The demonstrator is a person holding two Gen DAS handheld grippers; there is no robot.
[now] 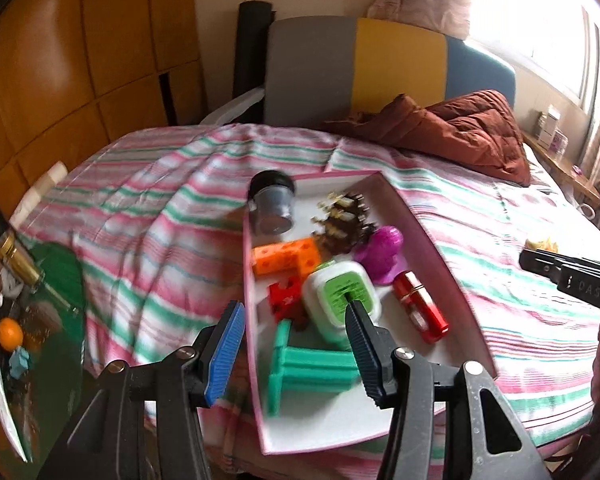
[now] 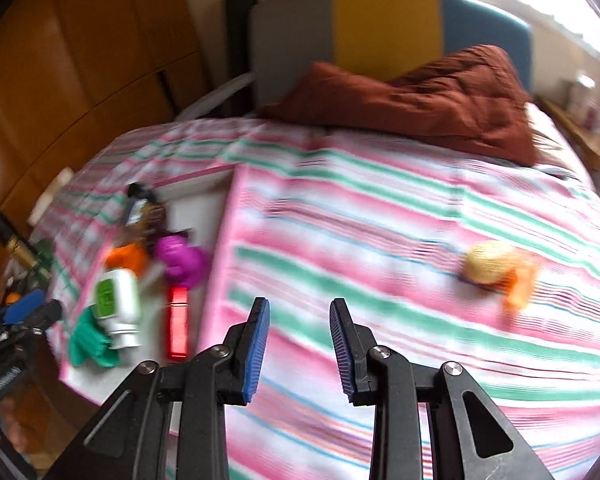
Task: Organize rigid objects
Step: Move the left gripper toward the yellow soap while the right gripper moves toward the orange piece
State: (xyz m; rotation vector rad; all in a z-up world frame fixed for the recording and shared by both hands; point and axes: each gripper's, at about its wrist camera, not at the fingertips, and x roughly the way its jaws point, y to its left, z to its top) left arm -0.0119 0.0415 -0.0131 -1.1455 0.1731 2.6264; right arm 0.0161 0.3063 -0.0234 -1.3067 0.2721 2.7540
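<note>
- Left wrist view: the left gripper (image 1: pixel 296 344) sits low in the frame with its ribbed blue pads spread wide, nothing between them, straddling the near left wall of the shallow pink-rimmed white cardboard tray (image 1: pixel 452 236).
- Inside the tray, centre of frame: a teal plastic spool-shaped piece (image 1: pixel 308 364), a white squarish bottle with a green label (image 1: pixel 340 300), a shiny red metallic cylinder (image 1: pixel 420 306), an orange perforated plastic block (image 1: pixel 286 260), a glittery purple plastic toy (image 1: pixel 382 252), a small red block (image 1: pixel 286 296), a grey jar with a black lid (image 1: pixel 272 204) lying tipped at the far corner, and a brown spiky thing too blurred to name.
- Right wrist view: the right gripper (image 2: pixel 300 344) is partly open and empty, over the soft pink, green and white striped bedspread (image 2: pixel 380 208).
- Right of that frame, well apart from the tray, lies a yellowish rounded object with an orange bit (image 2: pixel 496 270). Too blurry to say what it is, but I'd guess it's the one left to collect.
- Risks, imo: the bedding is squishy, so pressing on the tray wall could tilt it and roll the smooth red cylinder or the jar out. The rounded yellow thing could also squirt out of the pads if pinched off-centre.
</note>
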